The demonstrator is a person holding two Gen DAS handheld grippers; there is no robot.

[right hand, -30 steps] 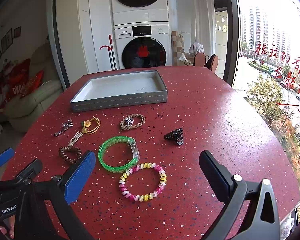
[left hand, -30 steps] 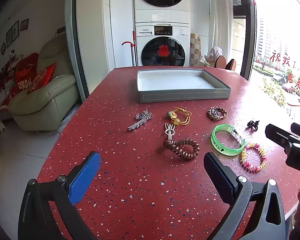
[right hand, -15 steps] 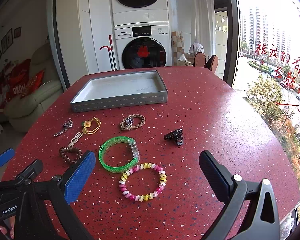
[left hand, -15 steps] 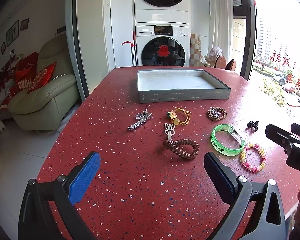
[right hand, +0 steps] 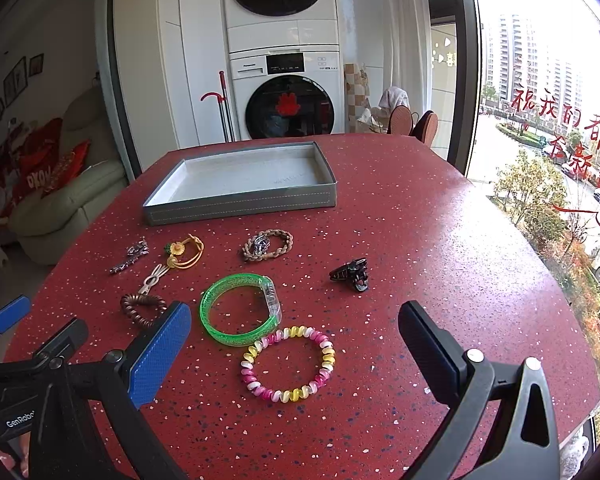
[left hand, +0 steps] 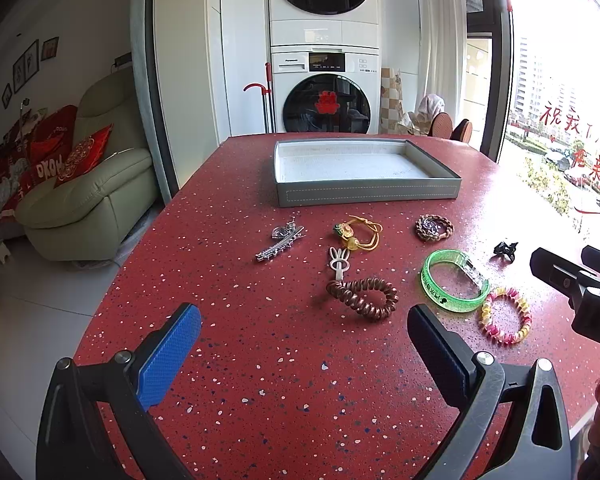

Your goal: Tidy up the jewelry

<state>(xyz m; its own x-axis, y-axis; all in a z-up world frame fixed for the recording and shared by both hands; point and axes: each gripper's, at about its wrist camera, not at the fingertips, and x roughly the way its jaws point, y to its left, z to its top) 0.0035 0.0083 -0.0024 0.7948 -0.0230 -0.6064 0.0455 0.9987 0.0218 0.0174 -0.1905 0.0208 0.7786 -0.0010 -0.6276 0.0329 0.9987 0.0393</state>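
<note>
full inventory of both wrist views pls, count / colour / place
tray: 1, grey, empty, far side of table
table: 1, red speckled
silver hair clip: 1, leftmost, near tray
yellow cord bracelet: 1, yellow, right of silver clip
white bunny clip: 1, white, touching spiral tie
spiral hair tie: 1, brown
braided bracelet: 1, tan
green bangle: 1, centre
beaded bracelet: 1, pink, yellow, white, nearest
claw clip: 1, black, rightmost
washer and dryer: 2, white, stacked
sofa: 1, cream, left
left gripper: open, empty
right gripper: open, empty
</note>
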